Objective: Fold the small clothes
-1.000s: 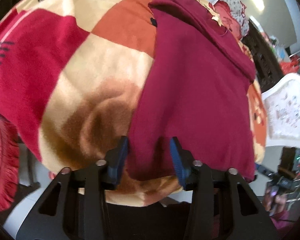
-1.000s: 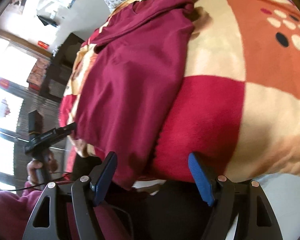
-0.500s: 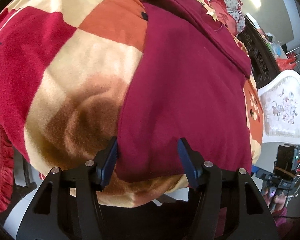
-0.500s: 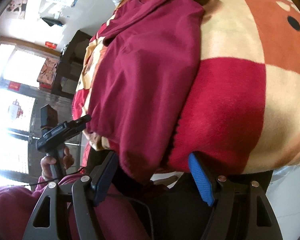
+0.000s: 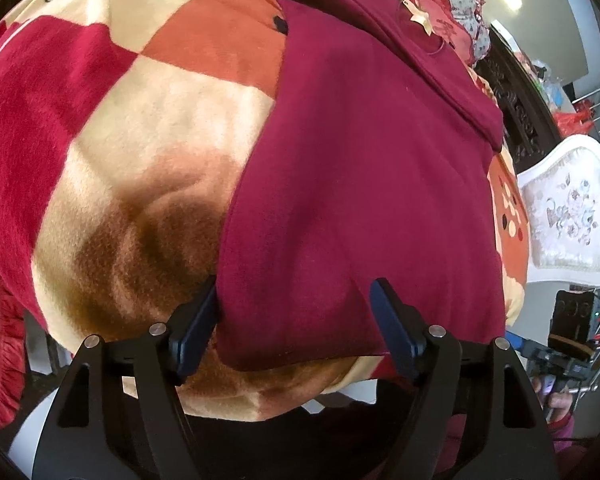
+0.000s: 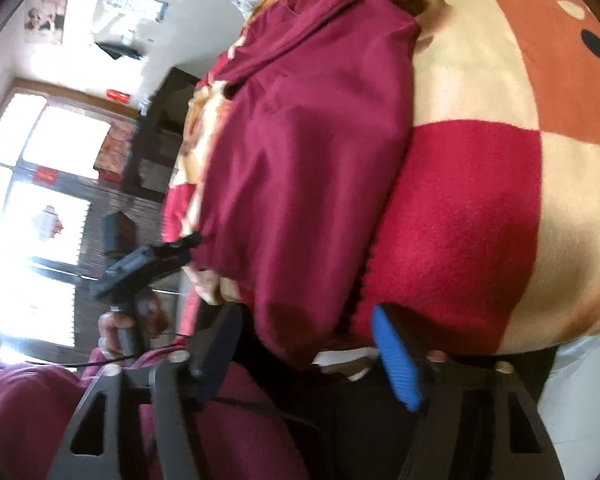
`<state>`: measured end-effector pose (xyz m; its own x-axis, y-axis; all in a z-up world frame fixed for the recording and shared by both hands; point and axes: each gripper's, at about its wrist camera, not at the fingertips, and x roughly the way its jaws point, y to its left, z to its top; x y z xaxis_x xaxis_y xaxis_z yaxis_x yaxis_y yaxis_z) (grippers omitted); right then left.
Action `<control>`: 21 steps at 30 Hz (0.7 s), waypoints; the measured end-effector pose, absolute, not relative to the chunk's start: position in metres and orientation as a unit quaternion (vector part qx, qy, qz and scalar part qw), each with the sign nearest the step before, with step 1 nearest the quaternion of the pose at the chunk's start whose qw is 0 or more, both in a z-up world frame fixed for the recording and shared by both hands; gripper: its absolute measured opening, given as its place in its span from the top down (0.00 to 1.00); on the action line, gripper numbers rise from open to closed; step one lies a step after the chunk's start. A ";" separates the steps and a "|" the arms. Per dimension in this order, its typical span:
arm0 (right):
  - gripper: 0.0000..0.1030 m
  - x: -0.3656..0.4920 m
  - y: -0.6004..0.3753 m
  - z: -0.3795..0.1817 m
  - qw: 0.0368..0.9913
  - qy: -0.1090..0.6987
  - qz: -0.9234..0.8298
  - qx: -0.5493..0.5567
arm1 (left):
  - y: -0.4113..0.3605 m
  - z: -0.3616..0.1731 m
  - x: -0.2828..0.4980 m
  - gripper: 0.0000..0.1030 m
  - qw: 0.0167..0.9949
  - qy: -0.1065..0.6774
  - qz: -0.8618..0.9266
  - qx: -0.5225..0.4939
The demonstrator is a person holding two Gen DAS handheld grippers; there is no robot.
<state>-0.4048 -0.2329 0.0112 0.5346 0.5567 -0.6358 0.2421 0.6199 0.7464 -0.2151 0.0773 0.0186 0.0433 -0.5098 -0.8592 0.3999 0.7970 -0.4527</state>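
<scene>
Left view: maroon shirt (image 5: pixel 360 184) lies flat on the blanket (image 5: pixel 148 128), centre-right of frame, sleeves tucked in, prob. ready for the next fold. Left gripper (image 5: pixel 296 322) has just been opening; jaws wide, straddling the hem corner, no pinch. Right view: blurry. Right gripper (image 6: pixel 304 344), lower centre, jaws have been closing but apart w/ the other hem corner between; contact unclear. Shirt's far end cut off.

Checked red, orange, cream blanket (image 5: pixel 172 92) covers surface; maroon garment (image 5: pixel 360 184) lies flat on it
</scene>
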 end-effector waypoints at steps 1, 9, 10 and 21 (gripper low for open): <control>0.39 -0.404 -0.232 0.010 0.765 0.475 0.106 0.423 | 0.078 0.018 -0.214 0.27 0.720 0.617 -0.314 -0.047; 0.40 -0.403 -0.231 -0.009 0.746 0.456 0.118 0.471 | 0.080 0.017 -0.213 0.27 0.717 0.620 -0.314 -0.053; 0.45 -0.402 -0.230 -0.010 0.743 0.455 0.121 0.475 | 0.079 0.017 -0.213 0.27 0.717 0.620 -0.314 -0.050; 0.84 -0.391 -0.227 0.002 0.774 0.440 0.087 0.448 | 0.069 0.020 -0.217 0.84 0.720 0.617 -0.318 -0.024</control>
